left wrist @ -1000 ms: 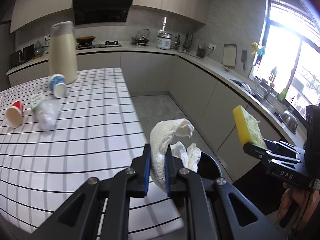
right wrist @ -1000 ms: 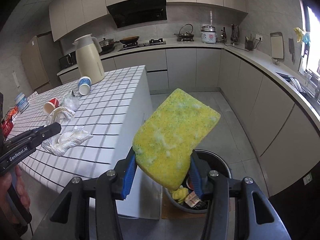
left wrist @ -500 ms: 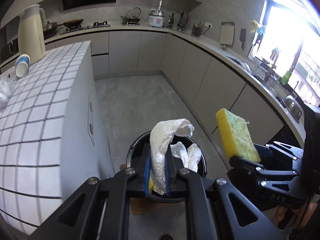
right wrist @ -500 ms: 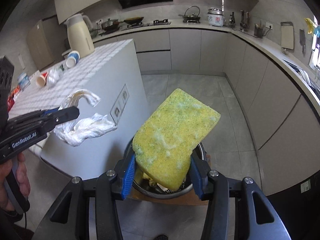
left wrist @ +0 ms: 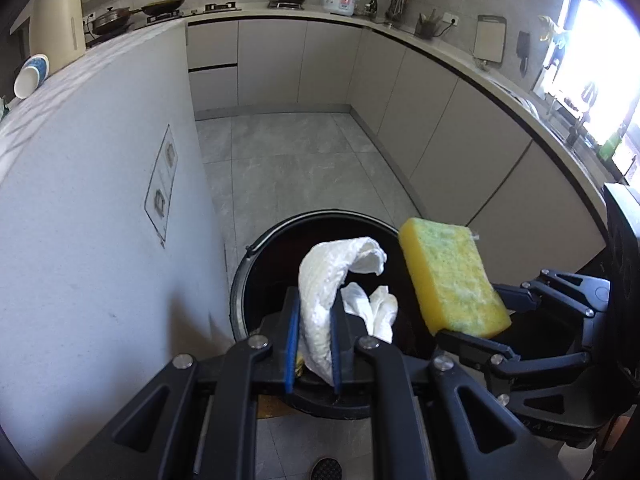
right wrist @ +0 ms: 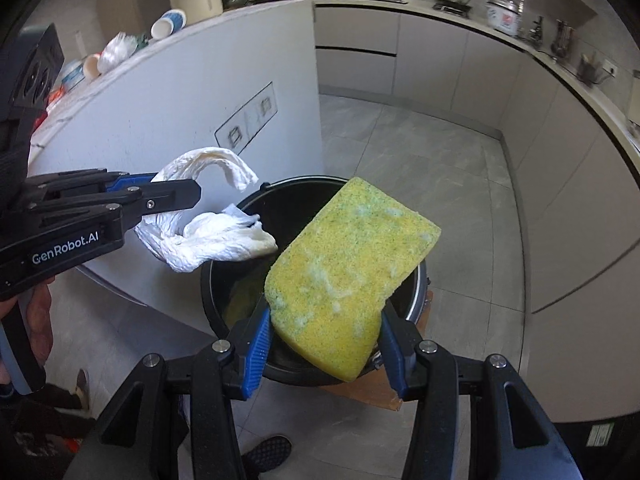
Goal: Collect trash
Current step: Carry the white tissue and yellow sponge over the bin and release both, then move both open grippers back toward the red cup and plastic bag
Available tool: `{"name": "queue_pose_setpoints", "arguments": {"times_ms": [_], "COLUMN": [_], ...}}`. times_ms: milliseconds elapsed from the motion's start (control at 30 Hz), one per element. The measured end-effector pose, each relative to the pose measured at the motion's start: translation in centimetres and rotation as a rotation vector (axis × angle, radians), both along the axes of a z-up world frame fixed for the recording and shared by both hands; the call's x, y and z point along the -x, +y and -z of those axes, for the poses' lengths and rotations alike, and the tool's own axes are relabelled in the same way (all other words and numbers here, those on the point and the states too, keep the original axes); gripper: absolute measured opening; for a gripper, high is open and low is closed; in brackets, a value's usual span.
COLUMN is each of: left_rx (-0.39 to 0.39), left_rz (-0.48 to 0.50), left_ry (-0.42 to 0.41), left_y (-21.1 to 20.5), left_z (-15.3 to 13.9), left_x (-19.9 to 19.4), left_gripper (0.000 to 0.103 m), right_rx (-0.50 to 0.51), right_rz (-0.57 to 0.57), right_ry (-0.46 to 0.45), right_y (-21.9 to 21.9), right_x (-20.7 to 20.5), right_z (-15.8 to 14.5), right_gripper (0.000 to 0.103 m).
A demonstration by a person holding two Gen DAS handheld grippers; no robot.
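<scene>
My left gripper (left wrist: 314, 312) is shut on a crumpled white paper towel (left wrist: 328, 280) and holds it over the round black trash bin (left wrist: 256, 248) on the floor. In the right wrist view the towel (right wrist: 208, 236) hangs over the bin's left rim (right wrist: 296, 182). My right gripper (right wrist: 324, 336) is shut on a yellow-green sponge (right wrist: 352, 276) and holds it above the bin's opening. The sponge also shows in the left wrist view (left wrist: 452, 276), to the right of the towel. Some yellow trash lies inside the bin.
The white kitchen island (left wrist: 100, 184) stands close to the left of the bin, with cups (right wrist: 168, 24), a crumpled plastic bag (right wrist: 118, 50) and a cream jug (left wrist: 56, 20) on top. Cabinets (left wrist: 460, 132) run along the right. Grey tile floor (left wrist: 288, 160) lies beyond the bin.
Both grippers have moved off the island top and down toward the floor. The towel and the sponge are now low over the bin's opening, still held.
</scene>
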State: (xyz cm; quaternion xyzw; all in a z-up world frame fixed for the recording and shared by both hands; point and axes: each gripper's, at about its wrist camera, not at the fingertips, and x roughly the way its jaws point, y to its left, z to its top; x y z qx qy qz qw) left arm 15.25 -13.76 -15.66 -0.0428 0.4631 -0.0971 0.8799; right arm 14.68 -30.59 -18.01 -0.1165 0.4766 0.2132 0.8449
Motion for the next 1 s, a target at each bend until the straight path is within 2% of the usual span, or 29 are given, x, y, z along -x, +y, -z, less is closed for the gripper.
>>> {"name": "queue_pose_setpoints", "arguments": {"times_ms": [33,67,100,133,167,300,500,667,900,1000], "left_rx": [-0.016,-0.046,-0.072,-0.083,-0.089,-0.088,-0.087,-0.073,-0.071,-0.067], "left_rz": [-0.010,-0.034,-0.061,-0.081,-0.094,-0.097,-0.086,-0.080,-0.058,-0.047], "left_ry": [0.016,0.029,0.030,0.018,0.017,0.000,-0.066,-0.126,-0.180,-0.191], "left_y": [-0.1,-0.3,-0.3,-0.1,0.1,0.1,-0.5,-0.2,1.2,2.4], "left_z": [0.5,1.0,1.2,1.3,1.2,-0.1,-3.7,-6.5,-9.2,-10.4], "left_x": [-0.3,-0.7,-0.8,-0.7,-0.7,-0.1,0.3,0.6,1.2,1.5], "left_gripper": [0.030,0.061,0.079,0.080,0.080,0.083,0.086,0.091,0.100,0.100], "right_rx": [-0.003,0.005,0.034,0.093,0.131,0.173,0.079,0.054,0.015,0.009], "right_rz": [-0.018,-0.031,-0.035,-0.014,0.008,0.137,0.309,0.350,0.362,0.370], "right_ry": [0.007,0.010,0.005,-0.004,0.000,0.034,0.027,-0.019,-0.065,-0.084], "right_y": [0.1,0.4,0.5,0.5,0.2,-2.6,-6.3,-6.7,-5.1,-4.0], "right_x": [-0.5,-1.1,-1.6,-2.3,-2.7,-4.4,-5.1,-4.5,-3.3,-2.8], "right_z": [0.4,0.9,1.6,2.5,3.1,3.6,0.9,-2.4,-6.1,-7.3], "right_gripper": [0.055,0.057,0.071,0.095,0.103,0.103,0.103,0.103,0.103,0.103]}}
